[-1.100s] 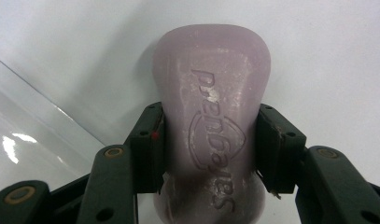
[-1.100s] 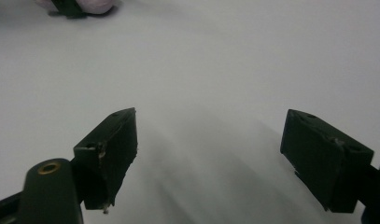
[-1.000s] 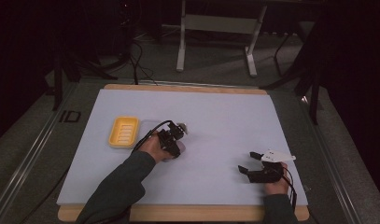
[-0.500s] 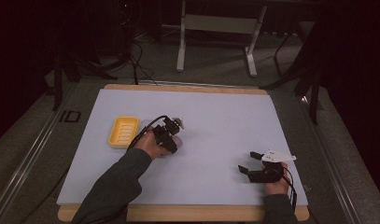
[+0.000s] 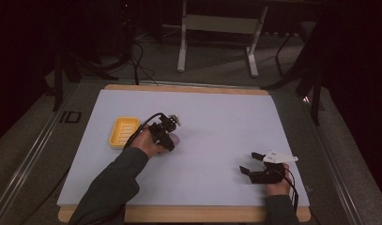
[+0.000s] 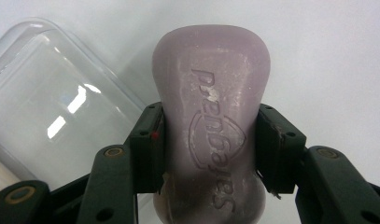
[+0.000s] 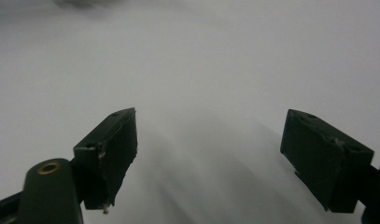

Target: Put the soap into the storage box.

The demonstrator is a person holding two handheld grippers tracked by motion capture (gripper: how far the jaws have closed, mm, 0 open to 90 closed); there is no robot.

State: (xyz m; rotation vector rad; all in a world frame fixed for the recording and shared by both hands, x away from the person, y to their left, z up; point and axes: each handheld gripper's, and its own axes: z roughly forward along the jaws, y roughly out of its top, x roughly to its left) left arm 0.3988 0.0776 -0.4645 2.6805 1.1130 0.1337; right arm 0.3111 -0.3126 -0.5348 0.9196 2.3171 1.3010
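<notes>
Left gripper (image 6: 208,154) clamped on purple soap bar (image 6: 211,116); right gripper (image 7: 208,158) spread wide, empty.
Clear lid (image 6: 52,107) just beside soap; yellow dish (image 5: 123,131) near left hand (image 5: 144,143).

We see a white table (image 5: 226,117) with a wooden edge; behind it, a grey metal stand (image 5: 217,28) and floor cables (image 5: 139,56).
</notes>
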